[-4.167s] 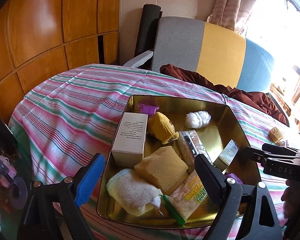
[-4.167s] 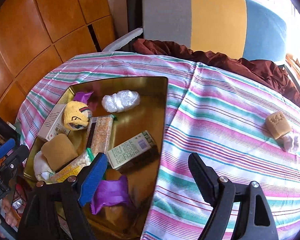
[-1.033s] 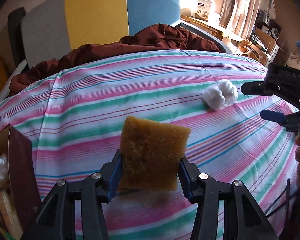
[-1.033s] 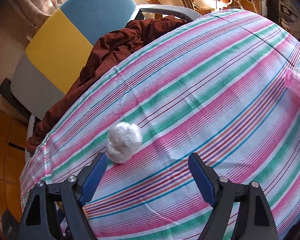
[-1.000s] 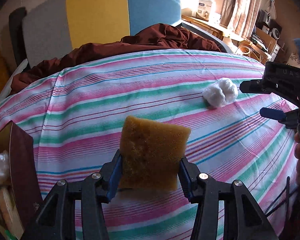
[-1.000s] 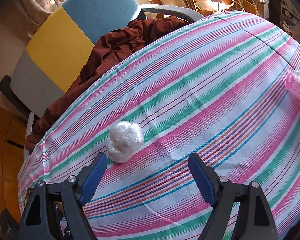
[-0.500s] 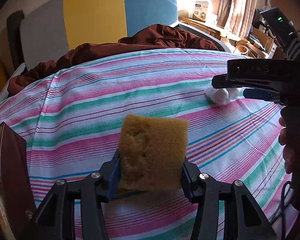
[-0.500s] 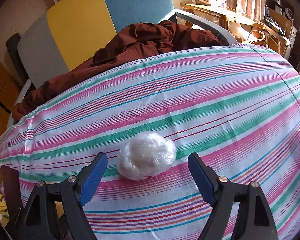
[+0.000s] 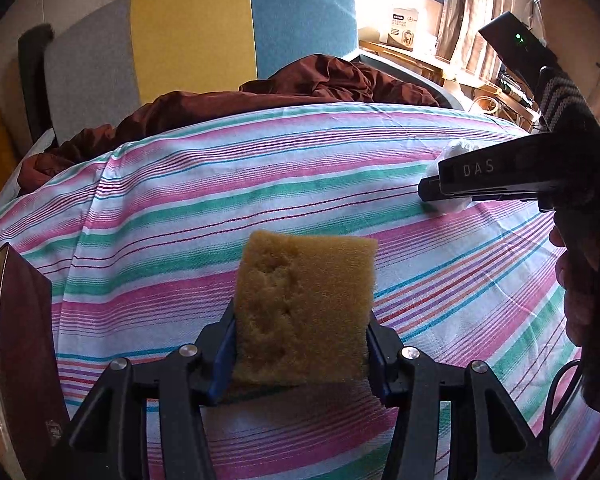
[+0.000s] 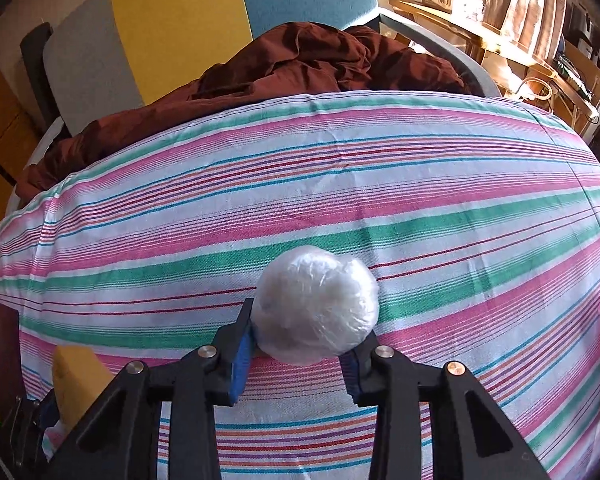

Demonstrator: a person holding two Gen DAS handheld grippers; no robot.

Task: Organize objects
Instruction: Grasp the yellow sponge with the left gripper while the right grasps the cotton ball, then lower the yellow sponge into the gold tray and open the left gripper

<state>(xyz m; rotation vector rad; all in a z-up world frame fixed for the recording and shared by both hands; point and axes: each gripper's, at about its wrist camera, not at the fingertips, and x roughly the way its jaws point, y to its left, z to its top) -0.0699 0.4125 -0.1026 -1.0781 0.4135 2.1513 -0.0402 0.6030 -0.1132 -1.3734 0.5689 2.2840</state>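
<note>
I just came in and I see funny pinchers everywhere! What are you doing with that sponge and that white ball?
A person is tidying things on a table with a pink and green striped cloth, a gripper in each hand. The left gripper holds a tan square sponge upright above the cloth. The right gripper has closed on a white ball wrapped in clear plastic, low at the cloth. A gold metal tray shows at the left edge.

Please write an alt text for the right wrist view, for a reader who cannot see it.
The right gripper is shut on a white plastic-wrapped ball above a striped tablecloth. Behind the table, a brown cloth lies on a grey, yellow and blue chair.
</note>
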